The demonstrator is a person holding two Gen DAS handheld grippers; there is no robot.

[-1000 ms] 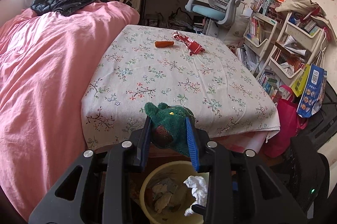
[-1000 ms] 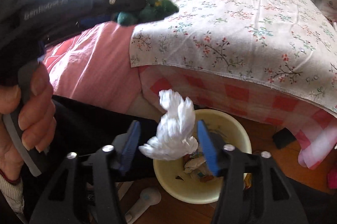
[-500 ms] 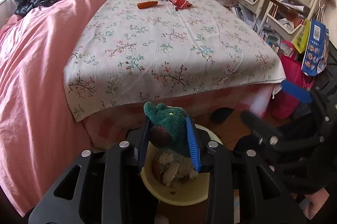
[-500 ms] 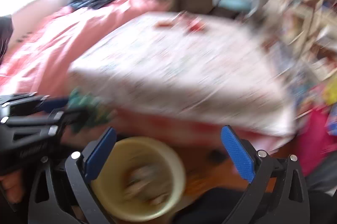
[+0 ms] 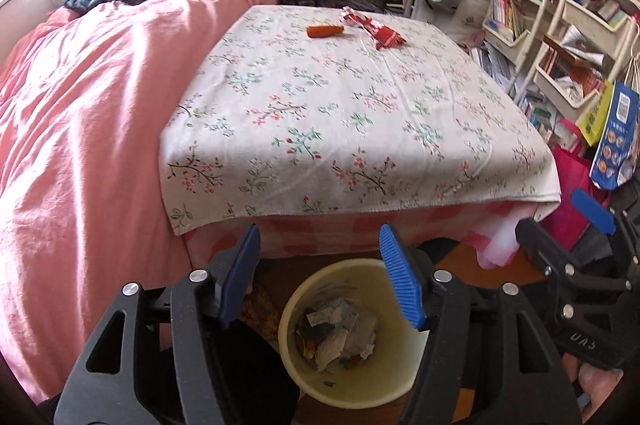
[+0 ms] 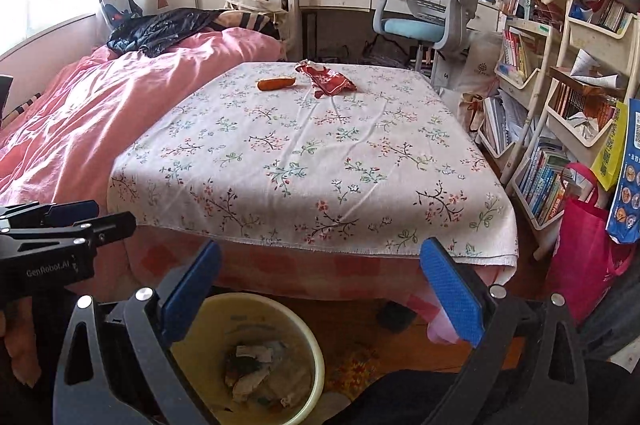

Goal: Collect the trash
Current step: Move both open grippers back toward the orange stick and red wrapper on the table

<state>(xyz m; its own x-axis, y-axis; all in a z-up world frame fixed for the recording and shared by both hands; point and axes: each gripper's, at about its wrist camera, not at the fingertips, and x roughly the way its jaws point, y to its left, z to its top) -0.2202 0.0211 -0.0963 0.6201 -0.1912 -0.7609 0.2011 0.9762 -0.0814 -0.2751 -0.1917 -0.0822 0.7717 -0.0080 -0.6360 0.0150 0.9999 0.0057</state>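
On the table [image 5: 360,129]: one sausage [image 5: 325,31], one wrapper [image 5: 374,29].

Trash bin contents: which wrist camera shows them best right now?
The left wrist view: the trash bin sits nearly centred, seen from above, crumpled paper and wrappers clear inside. The right wrist view shows the bin at the bottom edge, partly hidden behind a finger, its contents dimmer.

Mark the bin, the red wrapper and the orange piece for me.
bin [image 5: 400,391]: left wrist view, on the bare inner wall near the front rim.
red wrapper [image 6: 330,81]: right wrist view, on its crumpled middle.
orange piece [image 6: 276,83]: right wrist view, on its middle.
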